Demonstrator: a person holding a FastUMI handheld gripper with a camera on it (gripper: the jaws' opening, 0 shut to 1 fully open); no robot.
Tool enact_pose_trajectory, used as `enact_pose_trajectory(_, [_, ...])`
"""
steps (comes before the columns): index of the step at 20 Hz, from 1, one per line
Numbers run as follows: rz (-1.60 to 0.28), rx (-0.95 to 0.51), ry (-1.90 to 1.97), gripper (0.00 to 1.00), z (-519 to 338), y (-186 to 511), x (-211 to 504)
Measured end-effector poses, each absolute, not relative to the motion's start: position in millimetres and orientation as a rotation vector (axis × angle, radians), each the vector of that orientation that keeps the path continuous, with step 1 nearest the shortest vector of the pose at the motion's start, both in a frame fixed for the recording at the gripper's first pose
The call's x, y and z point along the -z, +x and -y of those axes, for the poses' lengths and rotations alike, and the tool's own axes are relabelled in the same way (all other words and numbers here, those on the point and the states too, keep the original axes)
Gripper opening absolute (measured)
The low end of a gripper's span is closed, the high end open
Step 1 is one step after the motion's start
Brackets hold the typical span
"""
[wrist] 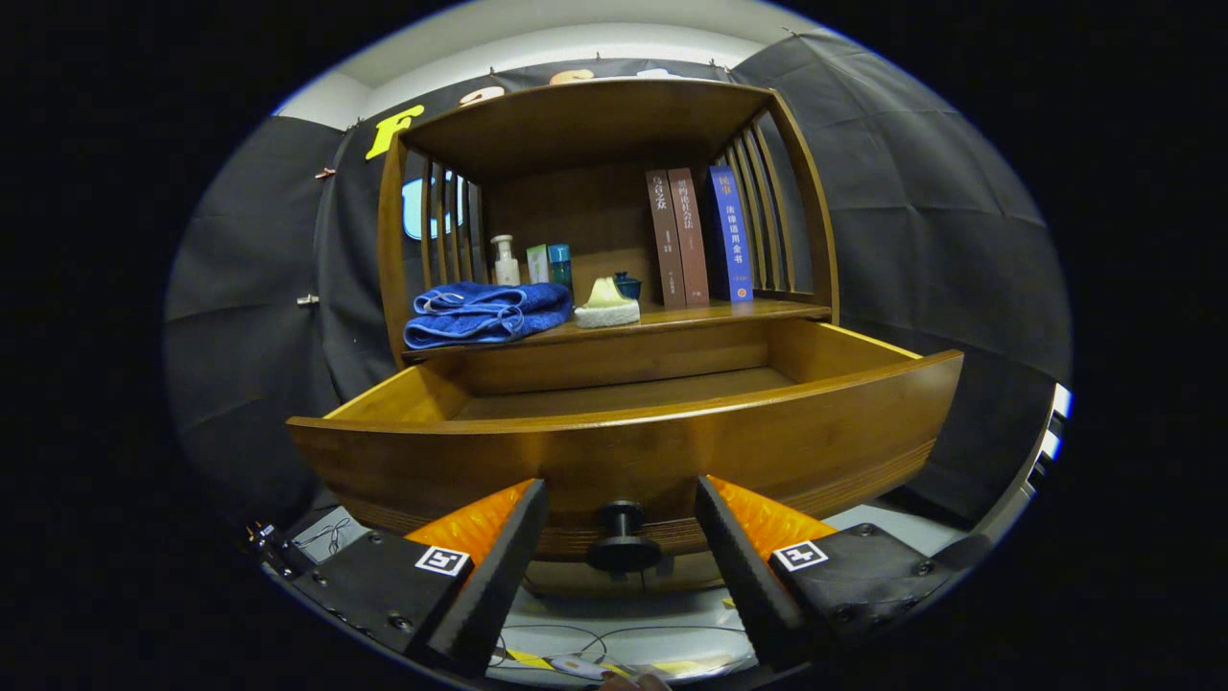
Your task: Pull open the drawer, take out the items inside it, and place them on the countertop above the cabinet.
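Drawer (624, 451) pulled out of the cabinet, hand-held gripper (622, 523) fingers spread apart either side of its knob (623, 542) without touching, folded blue towel (484, 313) on the surface (729, 312) above.

Brown wooden drawer (624, 451), black knob (622, 537), blue towel (484, 312), two maroon books (676, 238).

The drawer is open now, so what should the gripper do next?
Probably lift up and tip forward over the drawer front to look inside. The gripper is open, its fingers either side of the knob without pressing it, and the front panel hides most of the drawer floor.
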State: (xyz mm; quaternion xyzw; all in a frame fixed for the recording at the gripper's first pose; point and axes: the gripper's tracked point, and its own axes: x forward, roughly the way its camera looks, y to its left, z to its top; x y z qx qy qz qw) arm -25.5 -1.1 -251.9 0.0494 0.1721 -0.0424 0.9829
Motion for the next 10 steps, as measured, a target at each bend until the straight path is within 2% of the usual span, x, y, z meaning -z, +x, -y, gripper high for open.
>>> enact_pose_trajectory(5, [-0.315, 0.083, 0.114, 0.99, 2, -22, 248])
enact_pose_trajectory(10, [-0.323, 0.082, 0.121, 0.99, 5, 11, 250])
